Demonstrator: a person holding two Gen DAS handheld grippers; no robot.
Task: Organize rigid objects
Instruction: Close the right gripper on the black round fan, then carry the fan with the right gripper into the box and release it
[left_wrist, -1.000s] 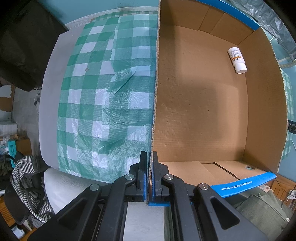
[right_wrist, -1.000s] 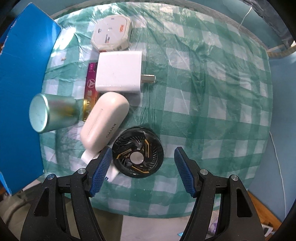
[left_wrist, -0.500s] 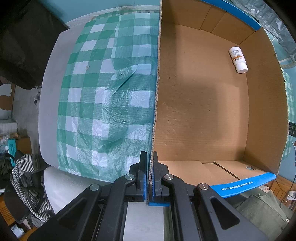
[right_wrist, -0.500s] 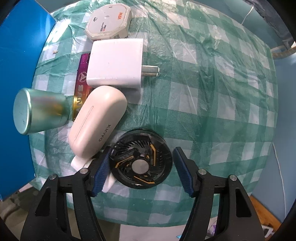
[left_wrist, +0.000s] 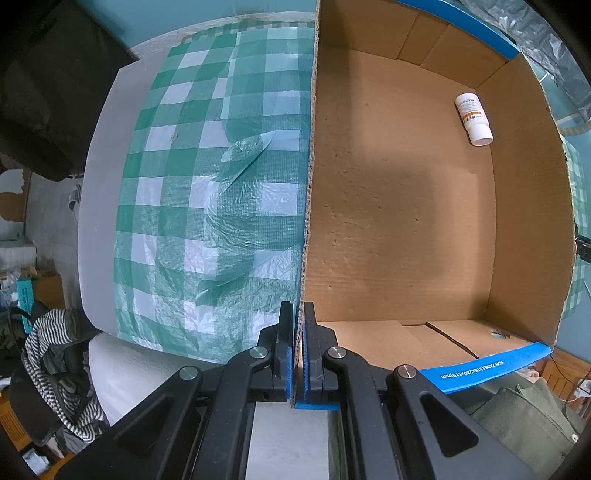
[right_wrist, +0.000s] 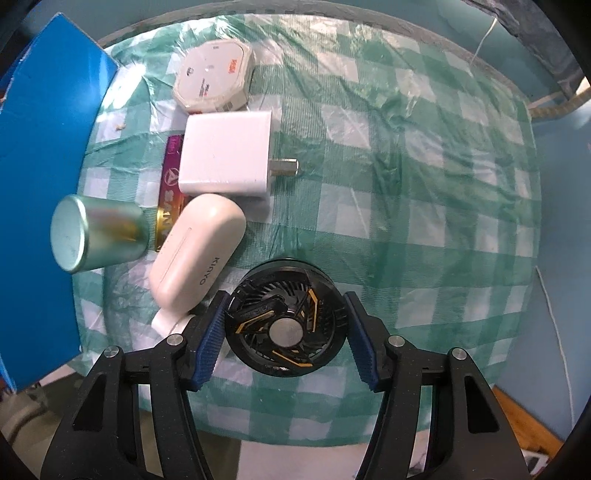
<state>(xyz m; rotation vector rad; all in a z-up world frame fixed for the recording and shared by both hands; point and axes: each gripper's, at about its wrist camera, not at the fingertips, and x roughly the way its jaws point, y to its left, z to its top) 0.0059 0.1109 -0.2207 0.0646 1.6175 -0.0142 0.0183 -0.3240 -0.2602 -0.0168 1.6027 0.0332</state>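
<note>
A round black fan (right_wrist: 284, 328) with yellow marks sits between the blue pads of my right gripper (right_wrist: 285, 300), which is shut on its rim just above the green checked cloth (right_wrist: 406, 184). To its left lie a beige case (right_wrist: 197, 251), a white plug charger (right_wrist: 225, 155), an octagonal white box (right_wrist: 214, 75), a purple and gold strip (right_wrist: 170, 184) and a metal can (right_wrist: 96, 232). My left gripper (left_wrist: 298, 332) is shut on the near end of the cardboard box's left wall (left_wrist: 310, 184). A white pill bottle (left_wrist: 473, 119) lies in the box's far right corner.
The box's blue outer side (right_wrist: 40, 184) stands just left of the cluster of objects. The cloth-covered table ends in a rounded edge (right_wrist: 332, 435) close to my right gripper. A striped garment (left_wrist: 55, 350) and dark clutter lie off the table's left.
My right gripper's jaws have closed in from a wider stance until both pads meet the fan's rim. The left gripper and the box have not moved.
</note>
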